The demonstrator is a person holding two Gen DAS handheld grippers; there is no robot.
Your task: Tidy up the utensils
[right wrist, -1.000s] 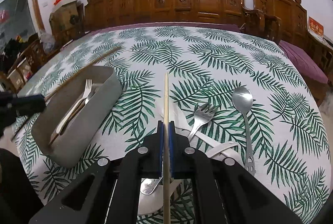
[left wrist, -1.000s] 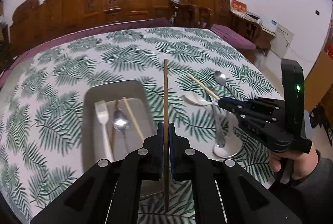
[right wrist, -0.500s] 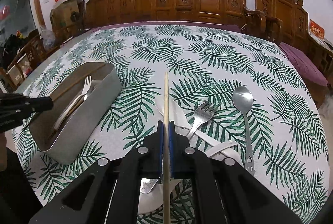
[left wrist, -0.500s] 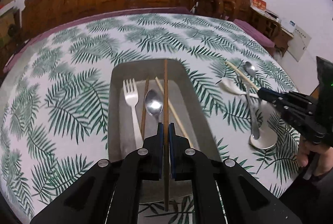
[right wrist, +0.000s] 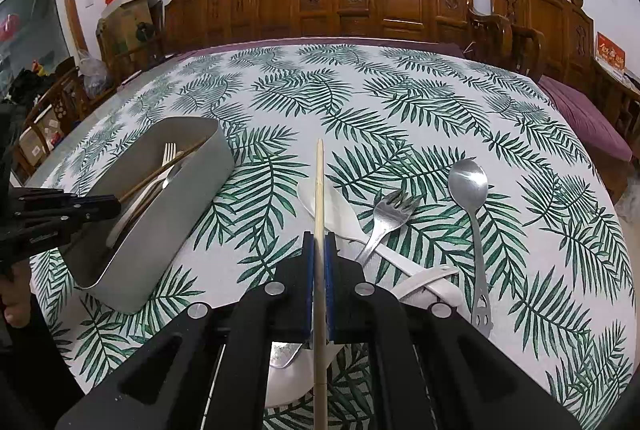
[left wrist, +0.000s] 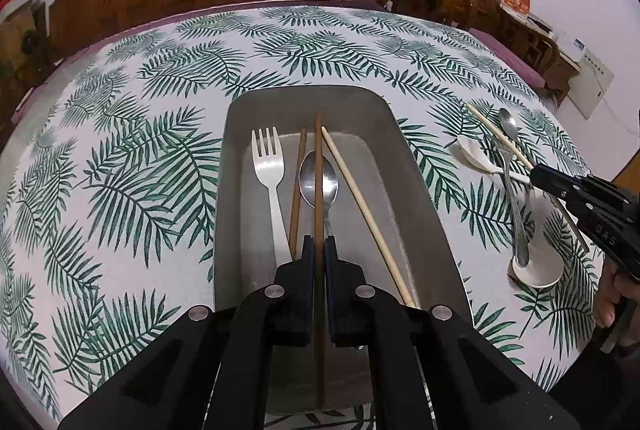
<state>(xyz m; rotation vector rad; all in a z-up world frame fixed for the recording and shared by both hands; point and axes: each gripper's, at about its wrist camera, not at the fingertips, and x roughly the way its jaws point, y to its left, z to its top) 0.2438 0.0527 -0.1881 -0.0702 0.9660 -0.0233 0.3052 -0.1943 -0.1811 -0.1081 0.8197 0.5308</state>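
Chopsticks are looking light, stiff and a bit slippery. Left gripper (left wrist: pixel 319 250) is pinching the brown chopstick (left wrist: pixel 318 166) mid-shaft over the grey tray (left wrist: pixel 230 166), while right gripper (right wrist: pixel 319 250) is clamping the pale chopstick (right wrist: pixel 319 190) above the table (right wrist: pixel 400 102).

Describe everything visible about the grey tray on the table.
The grey tray is a matte, rounded-corner rectangular bin with raised walls, resting flat on the leaf-print tablecloth. Inside lie a white fork, a metal spoon, a dark chopstick and a pale chopstick. The left gripper holds another dark chopstick above it.
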